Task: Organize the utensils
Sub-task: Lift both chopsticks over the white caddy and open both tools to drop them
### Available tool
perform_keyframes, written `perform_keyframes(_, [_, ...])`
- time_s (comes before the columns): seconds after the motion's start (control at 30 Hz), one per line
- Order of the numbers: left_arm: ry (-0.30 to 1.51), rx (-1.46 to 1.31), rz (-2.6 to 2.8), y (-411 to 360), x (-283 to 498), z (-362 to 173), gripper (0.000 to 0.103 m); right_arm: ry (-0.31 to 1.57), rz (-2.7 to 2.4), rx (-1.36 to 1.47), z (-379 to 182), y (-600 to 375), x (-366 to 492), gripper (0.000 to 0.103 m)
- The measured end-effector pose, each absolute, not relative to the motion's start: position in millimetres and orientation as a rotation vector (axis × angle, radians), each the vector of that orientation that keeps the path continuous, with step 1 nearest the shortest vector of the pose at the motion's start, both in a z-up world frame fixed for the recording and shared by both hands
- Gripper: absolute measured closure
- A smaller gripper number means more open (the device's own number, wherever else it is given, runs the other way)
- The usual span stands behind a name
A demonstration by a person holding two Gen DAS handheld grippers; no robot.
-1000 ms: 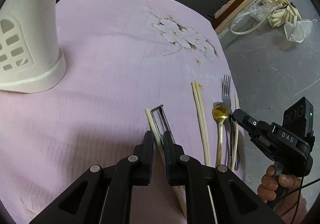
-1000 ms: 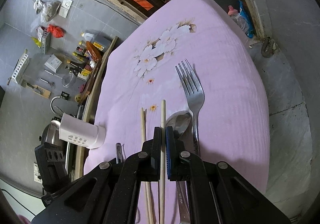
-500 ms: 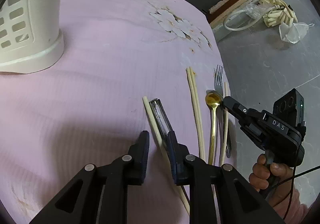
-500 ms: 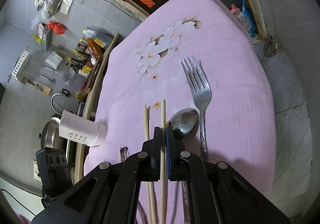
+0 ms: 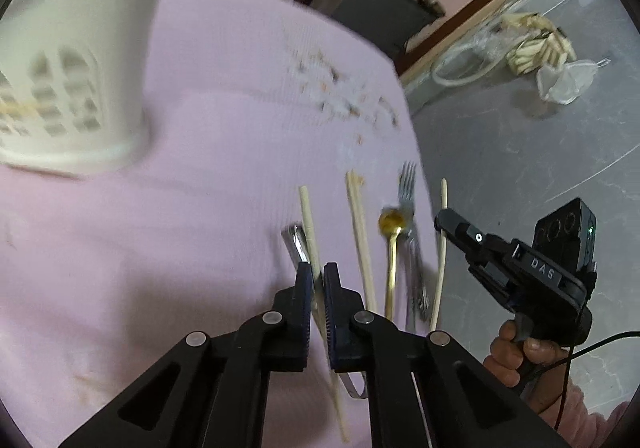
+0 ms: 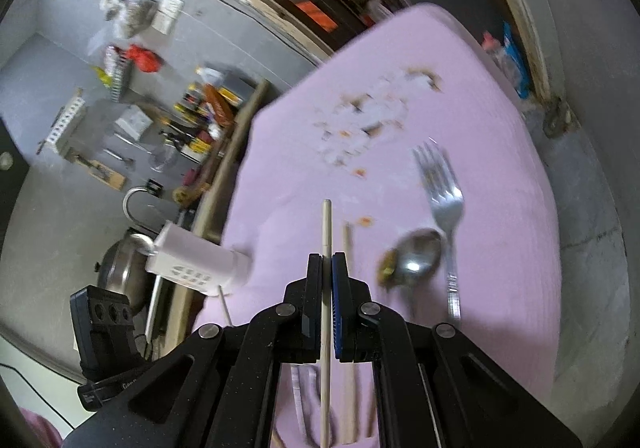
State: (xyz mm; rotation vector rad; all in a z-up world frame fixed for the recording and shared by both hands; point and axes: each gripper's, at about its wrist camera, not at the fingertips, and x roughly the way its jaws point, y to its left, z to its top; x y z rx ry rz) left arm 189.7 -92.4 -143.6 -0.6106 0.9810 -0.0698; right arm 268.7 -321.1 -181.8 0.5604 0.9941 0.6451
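Pale wooden chopsticks (image 6: 326, 244) (image 5: 310, 232): I clamp one in each gripper; steel fork (image 6: 442, 191) and gold spoon (image 5: 390, 226) remain.

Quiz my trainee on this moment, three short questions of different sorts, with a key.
1. True or false: the right gripper is shut on a knife.
2. What lies right beside the fork on the cloth? A. spoon B. cup C. plate
3. Fill in: the left gripper pinches a second chopstick and a metal ___.
Key: 1 false, it grips a chopstick; 2 A; 3 peeler.
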Motion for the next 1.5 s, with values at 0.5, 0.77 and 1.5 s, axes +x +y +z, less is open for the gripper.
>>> perform_keyframes(0.5, [0.643, -0.527, 0.113, 17.2, 160.8, -17.3, 0.098, 0.536, 0.807, 0.54, -51.9, -220.9, 256.1, 0.099])
perform_keyframes(0.77, [0.476, -0.457, 0.239, 115.2, 156.0, 27.3, 0.098, 0.354, 0.785, 0.558, -8.5, -142.3, 266.6, 0.099])
perform_keyframes(1.5, [0.482, -0.266, 0.209, 140.0, 190.1, -31.8, 0.098, 0.31, 0.644, 0.3, -36.9, -55.5, 252.7, 0.099])
